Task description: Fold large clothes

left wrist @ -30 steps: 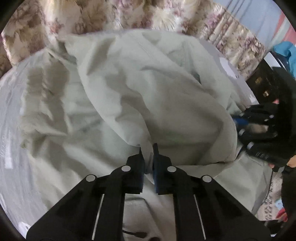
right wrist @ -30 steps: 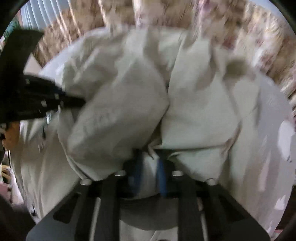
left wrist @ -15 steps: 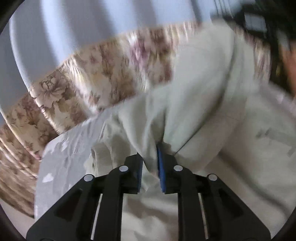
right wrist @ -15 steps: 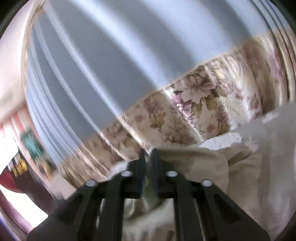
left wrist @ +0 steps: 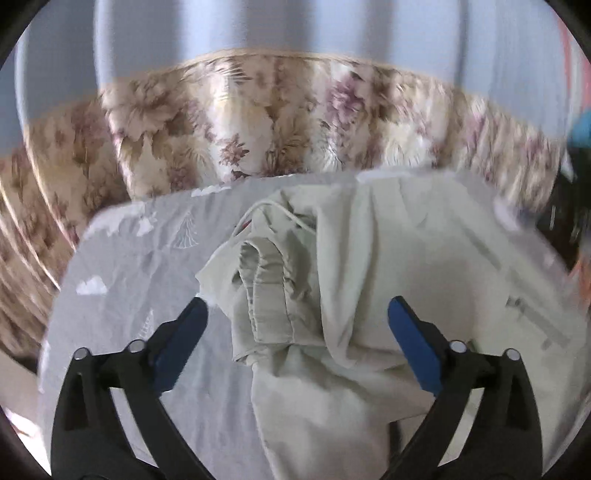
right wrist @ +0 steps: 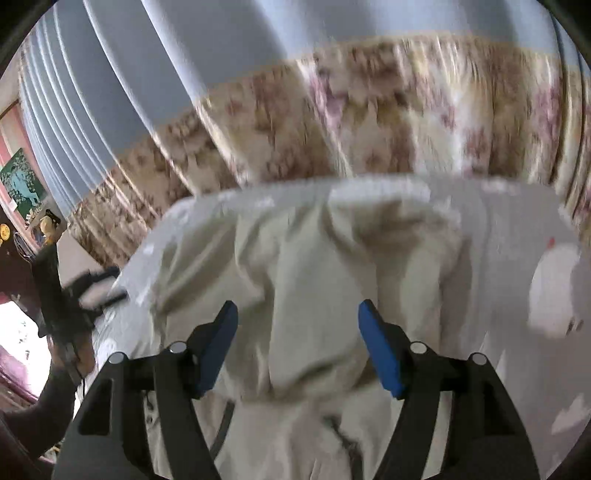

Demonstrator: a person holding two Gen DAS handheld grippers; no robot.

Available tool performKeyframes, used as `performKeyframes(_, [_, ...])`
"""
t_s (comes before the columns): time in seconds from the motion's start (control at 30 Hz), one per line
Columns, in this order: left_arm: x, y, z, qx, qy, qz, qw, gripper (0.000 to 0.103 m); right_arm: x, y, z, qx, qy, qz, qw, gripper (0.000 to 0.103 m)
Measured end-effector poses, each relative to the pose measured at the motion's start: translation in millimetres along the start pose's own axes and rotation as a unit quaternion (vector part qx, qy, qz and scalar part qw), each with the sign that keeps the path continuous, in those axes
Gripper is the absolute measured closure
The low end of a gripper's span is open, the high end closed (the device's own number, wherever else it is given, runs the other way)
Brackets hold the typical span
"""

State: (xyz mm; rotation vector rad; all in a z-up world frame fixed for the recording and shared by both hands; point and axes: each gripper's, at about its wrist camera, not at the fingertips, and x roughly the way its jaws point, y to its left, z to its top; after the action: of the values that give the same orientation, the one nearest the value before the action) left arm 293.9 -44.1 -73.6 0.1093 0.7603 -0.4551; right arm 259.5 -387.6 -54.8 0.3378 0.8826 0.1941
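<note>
The pale green garment (left wrist: 388, 266) lies bunched on the grey printed bedsheet (left wrist: 140, 266), filling the middle and the 3 o'clock side of the left wrist view; a cuffed sleeve (left wrist: 266, 291) is rolled up on its 9 o'clock edge, with a thin white drawstring (left wrist: 295, 221) curving over the cloth at 12 o'clock from it; faint grey lettering runs down the fabric toward 4 o'clock, too blurred to read. The left gripper (left wrist: 297, 325) hangs above that sleeve with its blue pads (left wrist: 184, 332) spread wide, nothing between them touching either pad; the right gripper (right wrist: 297, 332) likewise stands parted over a raised fold of the same garment (right wrist: 314, 295), its blue pads (right wrist: 376, 343) clear of the cloth on both sides. In the right wrist view the sheet (right wrist: 517, 229) shows bare at 2 o'clock, carrying a white blotch of its print; at 9 o'clock the dark shape of the other gripper is seen at the bed's edge, blurred. Behind the bed, from 10 to 2 o'clock in both views, hangs a floral curtain (left wrist: 258, 129), and above it a pale blue pleated curtain (left wrist: 295, 29) fills 12 o'clock.
</note>
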Motion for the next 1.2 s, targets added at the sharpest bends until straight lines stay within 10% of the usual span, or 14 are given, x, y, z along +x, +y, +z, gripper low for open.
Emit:
performKeyframes(0.3, [85.0, -13.0, -15.5, 0.001, 0.117, 0.046, 0.9921, 0.018, 65.5, 14.3, -59.5, -0.158, 0.062, -0.154, 0.973, 0.066])
performKeyframes(0.43, [84.4, -9.7, -21.0, 0.006, 0.117, 0.056, 0.9915, 0.018, 33.0, 6.6, -50.5, -0.113, 0.047, -0.118, 0.985, 0.066])
performKeyframes(0.5, [67.0, -9.7, -19.3, 0.002, 0.104, 0.056, 0.9930, 0.018, -10.4, 3.4, -48.1, -0.078, -0.015, -0.076, 0.994, 0.063])
performKeyframes(0.63, [13.6, -12.4, -29.5, 0.014, 0.055, 0.100, 0.9933, 0.003, -88.2, 3.6, -67.5, -0.063, -0.108, -0.072, 0.989, 0.025])
performKeyframes(0.87, [-45.4, 9.0, -92.4, -0.065, 0.051, 0.126, 0.9885, 0.003, -129.0, 6.3, -137.4, -0.067, -0.146, -0.186, 0.969, 0.017])
performKeyframes(1.1, [-79.6, 14.9, -146.6, -0.148, 0.039, 0.137, 0.9788, 0.003, -156.7, -4.6, -183.5, -0.010, -0.184, -0.150, 0.971, 0.011])
performKeyframes(1.2, [-81.1, 6.6, -168.1, -0.153, 0.059, 0.128, 0.9781, 0.003, -148.3, -23.7, -192.8, 0.016, -0.138, -0.193, 0.971, 0.011])
